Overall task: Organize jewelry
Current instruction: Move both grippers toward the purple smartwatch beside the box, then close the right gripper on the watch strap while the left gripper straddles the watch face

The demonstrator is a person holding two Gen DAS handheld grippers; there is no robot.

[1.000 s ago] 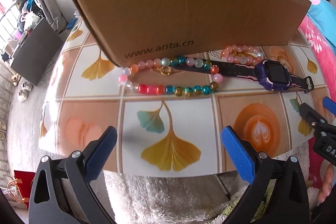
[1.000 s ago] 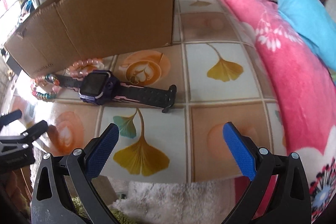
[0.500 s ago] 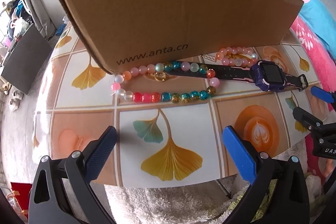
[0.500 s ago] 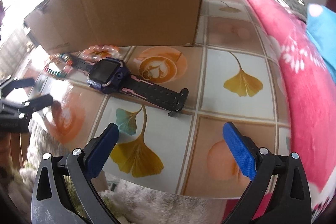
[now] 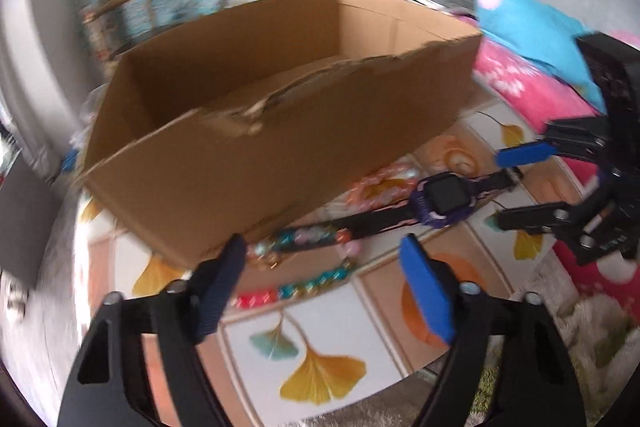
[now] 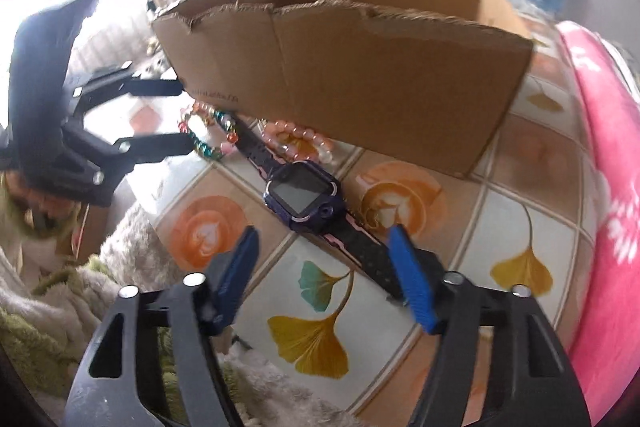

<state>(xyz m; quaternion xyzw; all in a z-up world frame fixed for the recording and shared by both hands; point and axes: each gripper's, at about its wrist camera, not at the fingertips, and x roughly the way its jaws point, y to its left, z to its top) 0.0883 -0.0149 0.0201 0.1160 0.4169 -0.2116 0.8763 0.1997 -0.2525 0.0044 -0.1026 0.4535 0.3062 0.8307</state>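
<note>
No text I can read: print on box (image 6: 360,75) front wall, near my left claw, too blurred; nothing legible elsewhere.

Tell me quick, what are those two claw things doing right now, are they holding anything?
Left gripper: jaws closing, nothing held; it hangs above the multicolour bead bracelet.
Right gripper: jaws closing, nothing held; the purple watch lies beyond its tips.

The cardboard box (image 5: 280,131) hides part of the pink bead bracelet (image 5: 380,183); its printed lettering is blurred.
</note>
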